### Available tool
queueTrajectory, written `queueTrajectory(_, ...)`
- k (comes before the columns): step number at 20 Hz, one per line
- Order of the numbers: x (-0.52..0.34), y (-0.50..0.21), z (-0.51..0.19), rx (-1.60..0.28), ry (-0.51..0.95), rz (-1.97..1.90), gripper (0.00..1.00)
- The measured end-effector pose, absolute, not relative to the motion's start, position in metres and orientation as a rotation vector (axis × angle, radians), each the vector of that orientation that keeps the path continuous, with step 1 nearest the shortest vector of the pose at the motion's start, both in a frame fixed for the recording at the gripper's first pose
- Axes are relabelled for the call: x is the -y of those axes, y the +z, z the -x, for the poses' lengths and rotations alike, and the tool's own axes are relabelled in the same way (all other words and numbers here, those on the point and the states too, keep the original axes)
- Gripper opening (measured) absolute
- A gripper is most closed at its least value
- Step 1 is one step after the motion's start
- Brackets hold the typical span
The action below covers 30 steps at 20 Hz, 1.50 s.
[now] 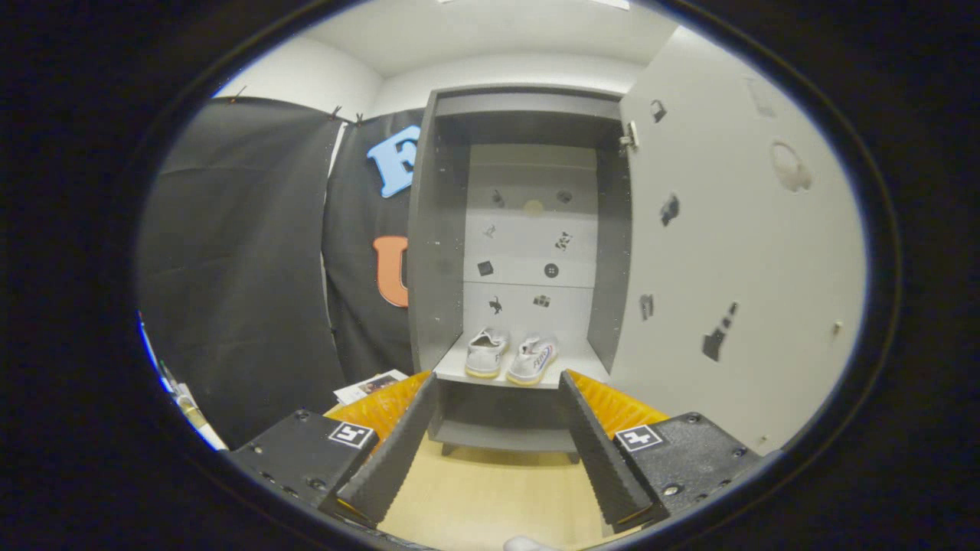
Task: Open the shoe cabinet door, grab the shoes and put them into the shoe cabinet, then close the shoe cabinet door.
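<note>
The grey shoe cabinet (436, 252) stands straight ahead, beyond my fingers, with its door (727, 252) swung wide open to the right. A pair of white shoes (511, 357) sits side by side on the cabinet's light lower shelf (570, 360), heels toward me. My gripper (498, 394) is open, its fingers spread wide with nothing between them. The fingertips reach to about the shelf's front edge in the view, one on each side of the shoes, and the cabinet's lower compartment shows between them.
Light wooden floor (490, 497) lies below the fingers. Black booth cloth (237, 268) hangs to the left of the cabinet. Some paper (371, 385) lies on the floor at the cabinet's left foot. The open door has small dark stickers on its inside face.
</note>
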<state>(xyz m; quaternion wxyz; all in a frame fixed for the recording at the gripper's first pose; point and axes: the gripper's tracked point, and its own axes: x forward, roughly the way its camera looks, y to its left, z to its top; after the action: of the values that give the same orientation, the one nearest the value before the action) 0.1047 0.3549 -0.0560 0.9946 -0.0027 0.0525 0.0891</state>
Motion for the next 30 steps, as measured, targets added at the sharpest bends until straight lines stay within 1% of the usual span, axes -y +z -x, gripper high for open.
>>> queueTrajectory(9, -0.214, -0.052, 0.017, -0.111, 0.017, -0.007, 0.99)
queueTrajectory(14, -0.137, -0.065, 0.043, -0.116, -0.09, 0.001, 0.99)
queueTrajectory(19, -0.071, -0.079, 0.029, -0.136, -0.119, -0.026, 1.0)
queueTrajectory(23, -0.034, -0.084, -0.007, -0.142, -0.109, -0.039, 1.0)
queueTrajectory(26, -0.024, -0.085, -0.04, -0.145, -0.062, -0.049, 0.99)
queueTrajectory(30, -0.036, -0.078, -0.077, -0.144, 0.025, -0.066, 1.0)
